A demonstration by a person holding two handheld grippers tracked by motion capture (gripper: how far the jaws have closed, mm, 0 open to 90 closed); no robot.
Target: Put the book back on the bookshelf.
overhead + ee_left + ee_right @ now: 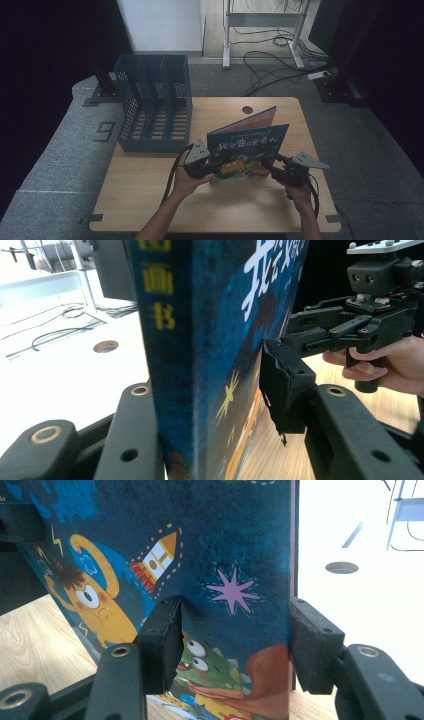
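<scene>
A picture book [250, 145] with a dark blue cartoon cover stands upright on the wooden table [150, 200], slightly fanned apart. My left gripper [216, 167] holds its spine end. In the left gripper view the spine [170, 340] with yellow characters sits between the jaws of the left gripper [210, 390], and the pads press on both covers. My right gripper [272, 167] is at the book's other end. In the right gripper view its jaws [232, 640] straddle the cover [225, 555], which lies slanted across the gap and is not pinched. The right gripper [345, 325] also appears beyond the book.
A blue mesh file rack [155, 105] with several slots stands at the table's back left, close to the book. A round cable hole [247, 109] sits near the far edge. Cables [270, 65] and a desk frame [260, 20] lie on the floor beyond.
</scene>
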